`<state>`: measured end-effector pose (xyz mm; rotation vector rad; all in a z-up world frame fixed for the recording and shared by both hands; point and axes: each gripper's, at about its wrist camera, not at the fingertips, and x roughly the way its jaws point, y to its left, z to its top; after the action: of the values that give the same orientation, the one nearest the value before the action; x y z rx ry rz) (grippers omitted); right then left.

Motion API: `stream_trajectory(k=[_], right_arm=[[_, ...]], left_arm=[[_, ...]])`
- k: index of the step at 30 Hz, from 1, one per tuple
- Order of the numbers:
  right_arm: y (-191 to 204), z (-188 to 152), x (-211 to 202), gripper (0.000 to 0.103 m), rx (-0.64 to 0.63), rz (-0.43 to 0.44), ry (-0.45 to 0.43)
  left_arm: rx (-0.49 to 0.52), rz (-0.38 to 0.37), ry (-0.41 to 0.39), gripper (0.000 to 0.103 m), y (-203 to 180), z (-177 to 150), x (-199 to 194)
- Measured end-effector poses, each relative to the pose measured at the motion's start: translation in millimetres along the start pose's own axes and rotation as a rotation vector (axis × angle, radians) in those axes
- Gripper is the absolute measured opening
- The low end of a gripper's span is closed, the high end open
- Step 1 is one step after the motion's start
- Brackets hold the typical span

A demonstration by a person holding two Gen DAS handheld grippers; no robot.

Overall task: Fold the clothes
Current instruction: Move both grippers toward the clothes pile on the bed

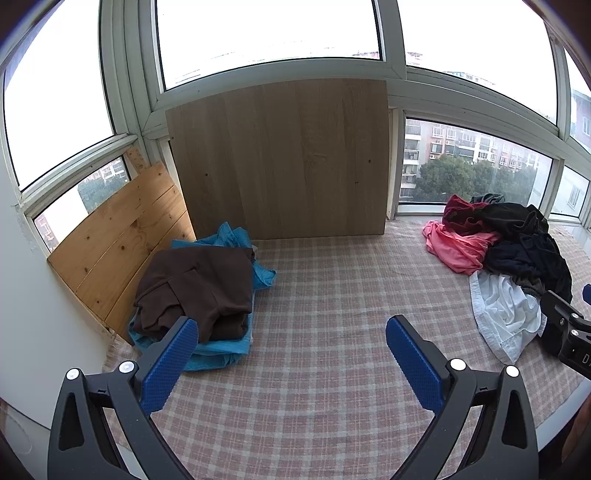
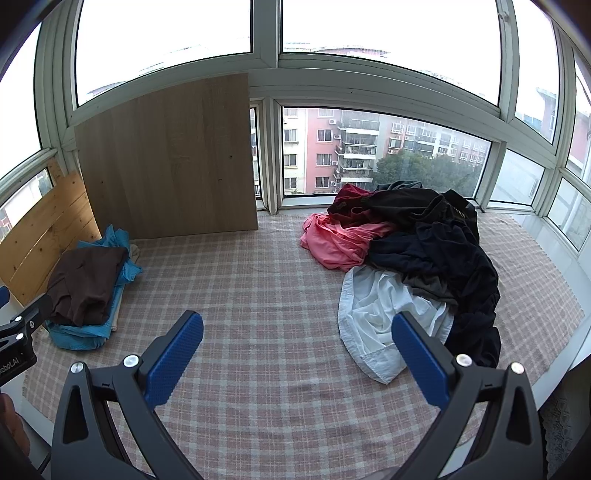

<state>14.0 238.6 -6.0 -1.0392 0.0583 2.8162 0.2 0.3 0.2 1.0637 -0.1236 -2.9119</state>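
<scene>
My left tongs (image 1: 291, 343) are open as wide as they go, nothing btw the blue pads (image 1: 170, 363), and they point down at the checked cloth (image 1: 325, 295) that covers the table. My right tongs (image 2: 297, 347) are the same: fully open, empty, also tilted down over the cloth.

On the left side of the table there is a folded stack: a brown garment (image 1: 201, 288) lies on top of a folded blue garment (image 1: 225, 349), w/ more blue fabric bunched behind it. The stack is just beside the pine board (image 1: 118, 236) that leans on the wall, and near the big wooden panel (image 1: 280, 158) that stands upright against the window (image 1: 269, 33). My left tongs' left finger is in front of the stack in the picture, but I cannot tell if it touches.

On the right side is the unfolded pile (image 2: 424, 251), well apart from the stack. In it: a white garment (image 2: 373, 325) at the near edge, crumpled; a pink garment (image 2: 340, 240) behind it; a dark red garment (image 2: 351, 199) at the back; and black garments (image 2: 450, 243) that lie over the rest. My right tongs' right finger is in front of the white garment in the picture, contact not clear.

The middle of the cloth, btw stack and pile, is bare.
</scene>
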Motion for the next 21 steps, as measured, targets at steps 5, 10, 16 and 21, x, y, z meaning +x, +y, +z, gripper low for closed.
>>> stream_trajectory(k=[5,10,16,21], right_arm=[[0.5,-1.5,0.0,0.103,0.003,-0.004,0.003],[1.1,-3.1,0.0,0.103,0.006,-0.007,0.005],[1.2,-3.0,-1.0,0.103,0.006,-0.01,0.008],[1.2,-3.2,-3.8,0.103,0.009,-0.017,0.008]], left_arm=[[-0.008,-0.007,-0.008,0.102,-0.1,0.0,-0.5],[-0.006,-0.014,-0.007,0.102,1.1,-0.4,-0.9],[0.004,-0.019,-0.004,0.102,-1.3,0.4,-0.5],[0.012,-0.023,-0.002,0.102,-3.2,1.1,-0.1]])
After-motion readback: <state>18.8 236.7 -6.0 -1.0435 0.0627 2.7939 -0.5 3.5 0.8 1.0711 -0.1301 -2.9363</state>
